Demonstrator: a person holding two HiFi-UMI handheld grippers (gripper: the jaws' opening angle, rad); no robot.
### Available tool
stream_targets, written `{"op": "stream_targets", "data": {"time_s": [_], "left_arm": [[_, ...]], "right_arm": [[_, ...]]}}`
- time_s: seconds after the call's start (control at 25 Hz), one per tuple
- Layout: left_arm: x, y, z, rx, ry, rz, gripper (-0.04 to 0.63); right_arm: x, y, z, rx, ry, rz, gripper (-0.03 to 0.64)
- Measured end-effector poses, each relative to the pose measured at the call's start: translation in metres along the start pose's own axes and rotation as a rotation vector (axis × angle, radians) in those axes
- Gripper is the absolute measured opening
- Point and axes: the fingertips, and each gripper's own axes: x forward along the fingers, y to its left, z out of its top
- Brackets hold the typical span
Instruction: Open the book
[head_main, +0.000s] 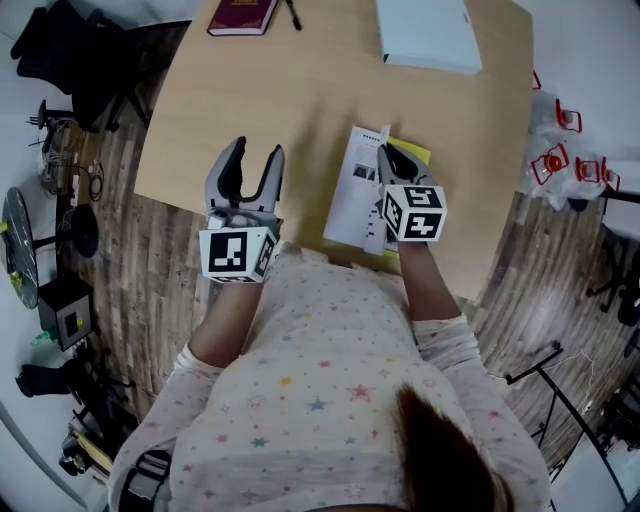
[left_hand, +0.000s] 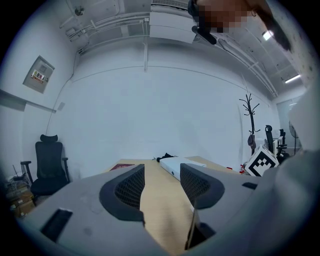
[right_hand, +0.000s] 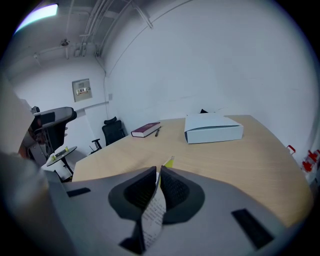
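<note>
A thin booklet (head_main: 358, 188) with printed white pages and a yellow cover edge lies at the near right of the wooden table (head_main: 330, 110). My right gripper (head_main: 386, 152) is shut on a page of it; in the right gripper view the printed page (right_hand: 152, 215) curls up between the two pads, with a yellow corner (right_hand: 170, 162) showing past the tips. My left gripper (head_main: 253, 158) hovers to the left of the booklet, open and holding nothing; the left gripper view shows only bare table between its fingers (left_hand: 129, 190).
A white flat box (head_main: 428, 33) lies at the far right of the table, and a dark red book (head_main: 241, 16) with a pen beside it at the far left. Black office chairs (head_main: 60, 50) stand left; red items (head_main: 560, 155) lie on the floor to the right.
</note>
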Motion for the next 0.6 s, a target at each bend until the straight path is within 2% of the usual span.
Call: {"op": "stream_targets", "data": {"time_s": [0.6], "left_arm": [[-0.022,-0.013,0.005,0.003,-0.021,0.032,0.216]], "right_arm": [[-0.027,-0.014,0.012,0.051,-0.074,0.019,0.023]]}}
